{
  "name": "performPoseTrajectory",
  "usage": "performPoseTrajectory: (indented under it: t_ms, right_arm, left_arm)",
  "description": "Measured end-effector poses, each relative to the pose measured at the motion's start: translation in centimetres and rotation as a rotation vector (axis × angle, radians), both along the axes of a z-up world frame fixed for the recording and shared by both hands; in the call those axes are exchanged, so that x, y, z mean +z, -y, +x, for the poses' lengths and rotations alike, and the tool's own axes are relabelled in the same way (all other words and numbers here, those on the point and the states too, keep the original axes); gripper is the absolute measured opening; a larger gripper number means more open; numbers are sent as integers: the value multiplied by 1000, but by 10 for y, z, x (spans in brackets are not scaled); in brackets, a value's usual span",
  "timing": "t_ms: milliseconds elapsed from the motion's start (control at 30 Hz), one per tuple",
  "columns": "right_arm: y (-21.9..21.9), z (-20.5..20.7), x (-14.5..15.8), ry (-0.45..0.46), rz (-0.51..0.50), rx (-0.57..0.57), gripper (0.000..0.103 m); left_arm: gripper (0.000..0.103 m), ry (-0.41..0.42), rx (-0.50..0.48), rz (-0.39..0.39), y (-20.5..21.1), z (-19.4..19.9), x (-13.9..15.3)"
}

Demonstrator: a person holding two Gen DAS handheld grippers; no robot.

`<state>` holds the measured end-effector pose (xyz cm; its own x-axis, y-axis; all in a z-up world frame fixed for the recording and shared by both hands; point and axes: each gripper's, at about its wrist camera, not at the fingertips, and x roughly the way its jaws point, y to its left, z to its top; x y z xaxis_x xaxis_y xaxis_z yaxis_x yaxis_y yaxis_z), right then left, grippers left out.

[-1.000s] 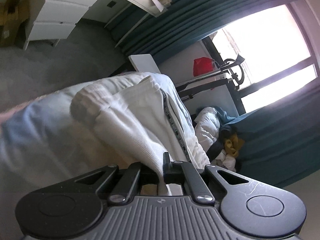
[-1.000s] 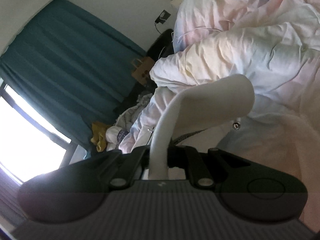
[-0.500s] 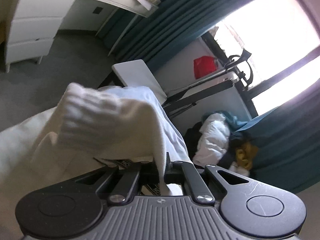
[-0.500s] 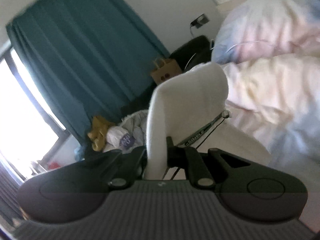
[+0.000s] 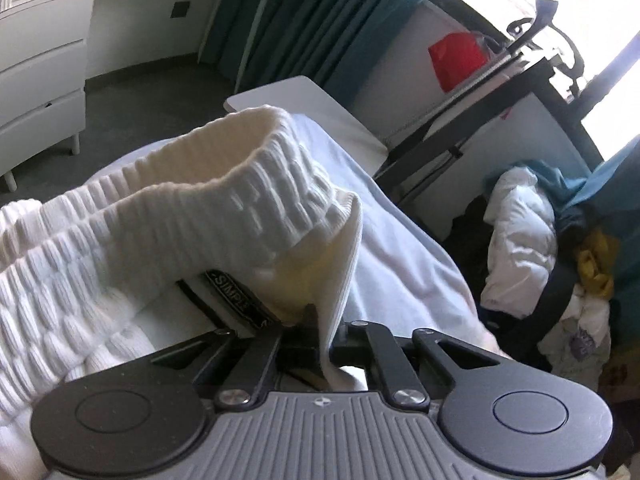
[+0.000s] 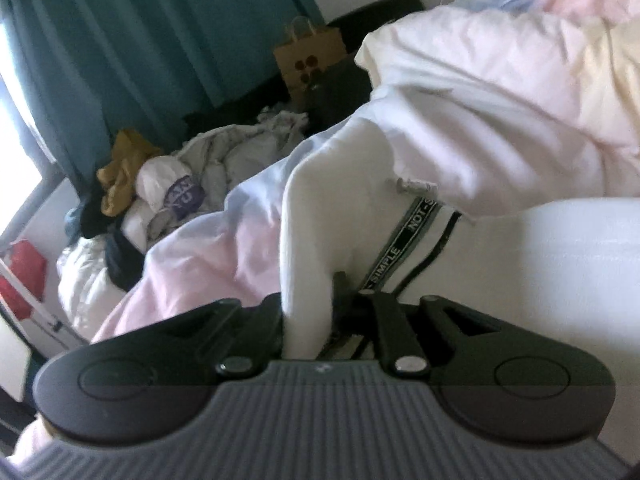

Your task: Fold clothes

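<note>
Bedding (image 6: 500, 92), soft and pale, lies under the work. Left gripper (image 5: 320, 328) and right gripper (image 6: 316, 300) each pinch the white pants (image 5: 168, 236), jaws just starting to loosen. It looks like laying-down time; next, let go. Farther off, blue curtains (image 6: 132, 40) leave room.

- White garment (image 5: 168, 216) runs off the left wrist frame at 9 o'clock; its full shape is unreadable.
- Left gripper (image 5: 320, 320) fingertips are buried in fabric.
- Printed tape (image 6: 404, 240) lettering is partly covered.
- Clothes pile (image 6: 168, 188) at 9 o'clock is blurred.
</note>
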<state>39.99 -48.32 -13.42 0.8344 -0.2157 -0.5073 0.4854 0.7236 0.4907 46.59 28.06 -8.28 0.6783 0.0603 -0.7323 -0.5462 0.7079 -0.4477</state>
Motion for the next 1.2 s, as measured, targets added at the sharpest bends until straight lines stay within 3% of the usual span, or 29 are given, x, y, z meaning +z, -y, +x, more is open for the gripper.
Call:
performPoseTrajectory:
  t_ms: [67, 167, 200, 333, 500, 567, 667, 833, 933, 967, 1100, 1200]
  right_arm:
    - [5, -5, 5, 23, 39, 38, 22]
    - [14, -21, 16, 80, 119, 119, 34]
    - [15, -28, 21, 95, 132, 143, 41]
    - [12, -78, 48, 206, 144, 198, 78]
    - [26, -156, 43, 324, 357, 121, 79]
    - [33, -180, 31, 307, 424, 71, 79]
    - [45, -198, 9, 203, 540, 33, 79]
    - [54, -198, -30, 138, 693, 69, 79]
    - [54, -187, -41, 155, 713, 84, 80]
    - [55, -182, -42, 169, 710, 94, 80]
    - [55, -169, -45, 245, 637, 93, 79]
    - [53, -160, -46, 278, 570, 68, 62]
  left_arm:
    - [14, 11, -27, -1, 0, -8, 0]
    - [35, 63, -83, -41, -2, -28, 11]
    - [45, 86, -101, -48, -2, -38, 17]
    - [65, 183, -167, -90, 1, -89, 41]
    - [81, 218, -114, -198, 0, -179, 33]
    - [81, 192, -66, -236, -2, -219, 21]
    - [82, 160, -21, -296, -4, -252, -8]
    - [82, 118, 35, -421, -9, -257, -45]
    - [81, 119, 26, -318, -3, -241, -49]
    - [80, 119, 29, -317, -2, -234, -53]
    - [62, 167, 46, -387, 0, -205, -72]
    - [45, 180, 90, -438, -10, -188, -77]
